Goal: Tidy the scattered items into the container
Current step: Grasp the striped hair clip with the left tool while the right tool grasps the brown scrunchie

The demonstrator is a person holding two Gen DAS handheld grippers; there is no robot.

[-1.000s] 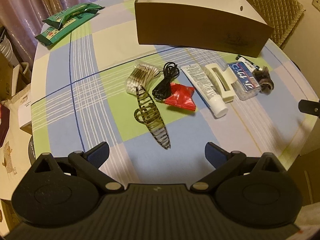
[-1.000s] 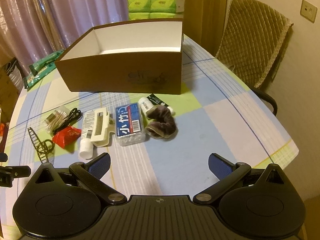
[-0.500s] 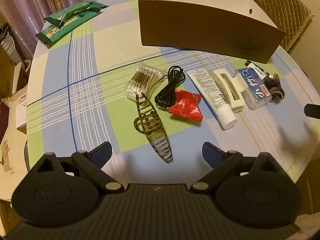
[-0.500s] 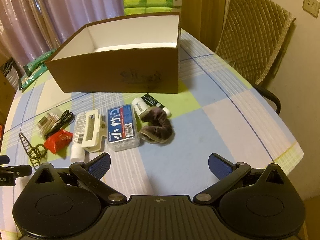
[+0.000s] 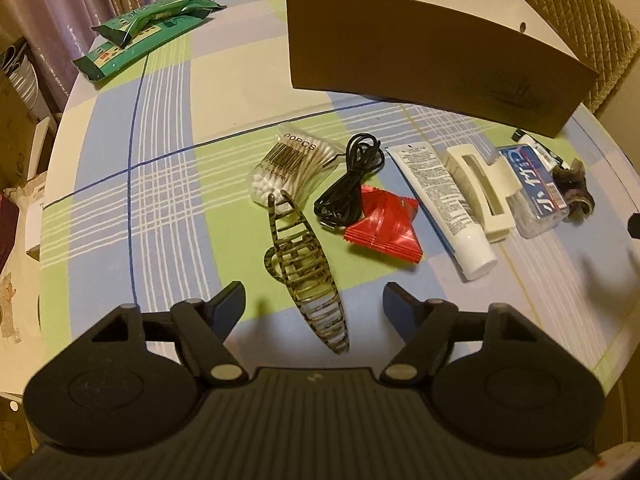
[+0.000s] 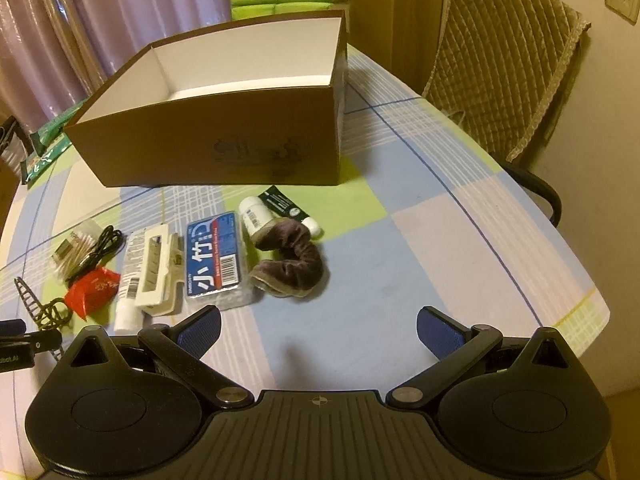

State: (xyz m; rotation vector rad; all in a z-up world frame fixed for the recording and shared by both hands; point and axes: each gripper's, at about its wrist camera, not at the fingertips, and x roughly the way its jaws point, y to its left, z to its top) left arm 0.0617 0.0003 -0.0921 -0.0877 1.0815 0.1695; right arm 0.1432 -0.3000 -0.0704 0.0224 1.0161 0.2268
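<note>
Left gripper [image 5: 314, 300] points steeply down at the counter [image 5: 168, 152], jaws partly apart and just been closing in; the narrow end of the tortoiseshell hair claw [image 5: 306, 276] lies between the pads, not yet pinched. Right gripper [image 6: 318, 326] also tilted down, jaws wide, nothing between them, only bare checked cloth below.

Count, approx: 1 brown cardboard box [image 6: 224, 136], open top, white inside, empty as far as can be seen, standing at the far side of the counter behind the row of items. In front of it, a loose row: 1 clear bag of cotton swabs [image 5: 290, 168], 1 coiled black cable [image 5: 352, 184] partly over 1 shiny red foil packet [image 5: 382, 226], 1 white tube w/ cap [image 5: 444, 204], 1 cream plastic hair clip [image 5: 482, 190] lying on the tube's edge, 1 clear box w/ blue label [image 6: 216, 260], 1 small white bottle [image 6: 254, 216], 1 dark green tube [image 6: 286, 208], 1 brown velvet scrunchie [image 6: 292, 264], soft and folded. The hair claw is long, ribbed, pointed, lying just beside the swabs.

2 green wipe packs [image 5: 140, 36] sit well apart at the counter's far left. Counter is round, cloth in blue, green and cream squares. 1 chair w/ quilted cover [image 6: 500, 60] stands at the right.
</note>
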